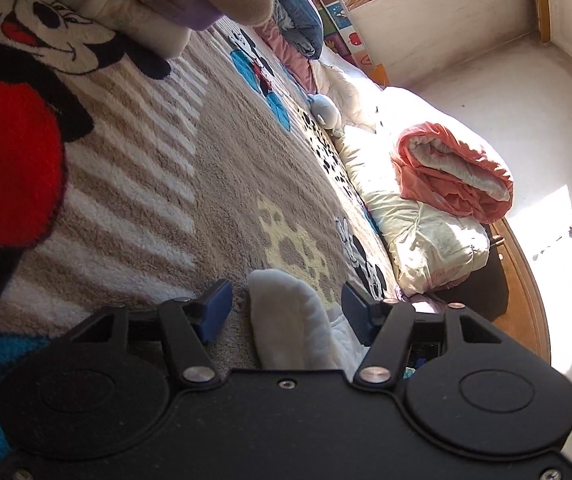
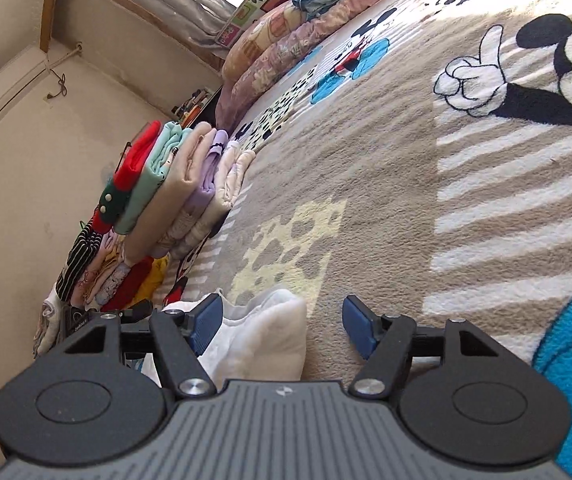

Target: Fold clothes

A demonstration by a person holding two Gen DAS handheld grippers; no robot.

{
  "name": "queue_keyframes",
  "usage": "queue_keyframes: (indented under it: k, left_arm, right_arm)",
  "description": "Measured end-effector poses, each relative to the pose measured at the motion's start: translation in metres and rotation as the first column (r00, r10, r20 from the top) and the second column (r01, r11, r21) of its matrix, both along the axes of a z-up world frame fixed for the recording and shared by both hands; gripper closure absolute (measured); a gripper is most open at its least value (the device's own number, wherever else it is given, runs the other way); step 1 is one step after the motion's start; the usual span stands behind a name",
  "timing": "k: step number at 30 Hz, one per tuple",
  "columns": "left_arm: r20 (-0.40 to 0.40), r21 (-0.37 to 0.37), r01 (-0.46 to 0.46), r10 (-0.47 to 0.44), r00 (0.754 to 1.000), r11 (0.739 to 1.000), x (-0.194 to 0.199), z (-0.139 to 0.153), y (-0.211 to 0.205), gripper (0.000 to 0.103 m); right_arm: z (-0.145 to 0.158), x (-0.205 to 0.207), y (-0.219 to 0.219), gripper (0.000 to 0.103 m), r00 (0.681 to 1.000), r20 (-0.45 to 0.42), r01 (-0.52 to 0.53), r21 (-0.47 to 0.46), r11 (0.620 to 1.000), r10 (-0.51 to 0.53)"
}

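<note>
- Lying on my blanket (image 1: 206, 184), a white cloth (image 1: 289, 320) sits near, between both sets of jaws.
- My left gripper (image 1: 286, 312) and right gripper (image 2: 282, 324) stand apart, pads off it.
- Folded stack (image 2: 182, 184) far left.

White garment (image 1: 286, 320) partly hidden behind tongs body.

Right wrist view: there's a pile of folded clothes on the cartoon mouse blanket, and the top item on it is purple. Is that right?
Not quite. In the right wrist view the pile of folded clothes does sit on the cartoon mouse blanket, but its top item is the red garment, not a purple one. The purple piece lies lower down in the stack, under mint green and beige pieces.
</note>
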State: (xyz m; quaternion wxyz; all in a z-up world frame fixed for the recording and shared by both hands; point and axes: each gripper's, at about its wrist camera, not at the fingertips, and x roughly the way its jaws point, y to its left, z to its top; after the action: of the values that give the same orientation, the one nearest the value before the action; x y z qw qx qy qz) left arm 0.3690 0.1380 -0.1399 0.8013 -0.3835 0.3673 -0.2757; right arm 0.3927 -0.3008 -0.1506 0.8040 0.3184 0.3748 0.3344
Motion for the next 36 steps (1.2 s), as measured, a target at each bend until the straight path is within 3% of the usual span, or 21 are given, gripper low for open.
queue_keyframes:
  k: [3, 8, 10, 13, 18, 22, 26, 33, 36]
  left_arm:
    - [0.005, 0.033, 0.024, -0.024, 1.0, 0.999, 0.004, -0.003, -0.009, 0.063]
    - [0.017, 0.089, 0.035, -0.036, 0.999, 0.995, 0.001, -0.002, -0.018, 0.078]
    - [0.048, 0.107, 0.036, -0.042, 0.998, 0.994, -0.003, 0.002, -0.021, 0.084]
    - [0.103, 0.128, 0.039, -0.053, 0.993, 0.991, -0.009, 0.01, -0.025, 0.086]
    - [0.217, 0.129, 0.044, -0.071, 0.974, 0.991, -0.026, 0.027, -0.028, 0.086]
    - [0.321, 0.111, 0.061, -0.094, 0.942, 0.992, -0.046, 0.044, -0.026, 0.086]
    - [0.426, 0.12, 0.092, -0.135, 0.895, 0.988, -0.073, 0.064, -0.026, 0.086]
    - [0.517, 0.19, 0.138, -0.219, 0.827, 0.972, -0.131, 0.078, -0.027, 0.086]
    - [0.536, 0.272, 0.149, -0.278, 0.797, 0.951, -0.161, 0.084, -0.033, 0.084]
  right_arm:
    - [-0.009, 0.006, 0.006, 0.055, 1.0, -0.008, -0.016, -0.001, 1.0, 0.016]
    - [-0.009, 0.004, 0.008, 0.067, 0.999, 0.001, -0.039, 0.018, 0.999, 0.039]
    - [-0.006, 0.002, 0.011, 0.078, 0.999, 0.018, -0.048, 0.006, 0.999, 0.048]
    - [0.002, -0.004, 0.012, 0.084, 0.997, 0.066, -0.046, -0.003, 0.999, 0.046]
    - [0.025, -0.021, 0.009, 0.085, 0.987, 0.156, -0.031, 0.011, 0.999, 0.029]
    - [0.053, -0.044, 0.01, 0.085, 0.967, 0.25, -0.047, 0.007, 0.999, 0.044]
    - [0.082, -0.077, 0.01, 0.085, 0.938, 0.34, -0.06, -0.036, 0.998, 0.068]
    - [0.112, -0.144, 0.016, 0.085, 0.883, 0.448, -0.075, -0.165, 0.983, 0.143]
    - [0.117, -0.174, 0.017, 0.086, 0.867, 0.476, -0.055, -0.194, 0.979, 0.143]
